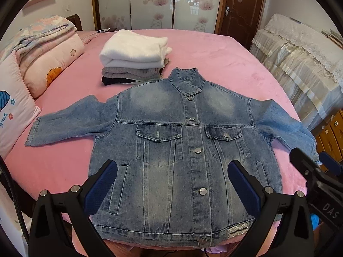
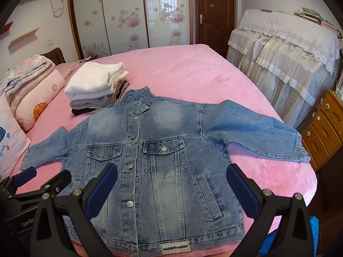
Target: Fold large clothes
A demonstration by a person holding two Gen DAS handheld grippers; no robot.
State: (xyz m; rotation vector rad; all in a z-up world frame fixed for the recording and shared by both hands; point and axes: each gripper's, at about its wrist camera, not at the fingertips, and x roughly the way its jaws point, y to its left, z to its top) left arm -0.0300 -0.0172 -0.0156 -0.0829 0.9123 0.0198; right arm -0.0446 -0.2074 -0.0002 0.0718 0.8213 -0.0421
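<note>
A blue denim jacket [image 1: 169,141] [image 2: 154,154] lies flat and buttoned, front up, on the pink bed [image 1: 225,60] [image 2: 193,75], both sleeves spread out to the sides and the collar pointing away. My left gripper [image 1: 172,180] hovers open above the jacket's lower left half, nothing between its blue pads. My right gripper [image 2: 171,184] hovers open above the lower right half, also empty. In the left wrist view the right gripper [image 1: 315,167] shows at the right edge near the right sleeve's cuff. The left gripper [image 2: 40,177] appears at the left edge of the right wrist view.
A stack of folded clothes [image 1: 133,57] [image 2: 96,85], white on top, sits just beyond the collar. Pillows and a folded quilt [image 1: 42,51] [image 2: 27,85] lie along the bed's left side. A lace-covered piece of furniture [image 2: 289,64] and wooden drawers [image 2: 323,128] stand to the right.
</note>
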